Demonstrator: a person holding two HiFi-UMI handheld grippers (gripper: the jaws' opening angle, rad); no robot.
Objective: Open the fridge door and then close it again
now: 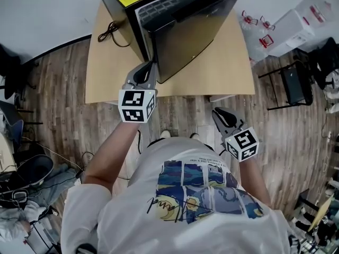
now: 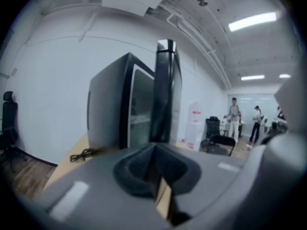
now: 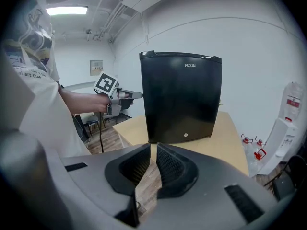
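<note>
A black mini fridge [image 1: 124, 12] stands on a light wooden table [image 1: 228, 73] with its door [image 1: 196, 36] swung open. In the right gripper view the door's [image 3: 180, 97] black front faces me. The left gripper view looks along the door's free edge [image 2: 165, 90], with the grey cabinet [image 2: 108, 109] to its left. My left gripper [image 1: 150, 66] is shut, its tips right by that edge with nothing between them. It appears again in its own view [image 2: 154, 150] and at the door's left side [image 3: 136, 95]. My right gripper [image 1: 220, 112] [image 3: 152, 147] hangs shut and empty in front of the table.
A black cable [image 1: 108, 32] lies on the table left of the fridge. White boxes and bags [image 1: 296, 23] and a black stand [image 1: 291, 83] are on the wooden floor at the right. An office chair [image 1: 32, 168] sits at the left. People [image 2: 233, 114] stand far off.
</note>
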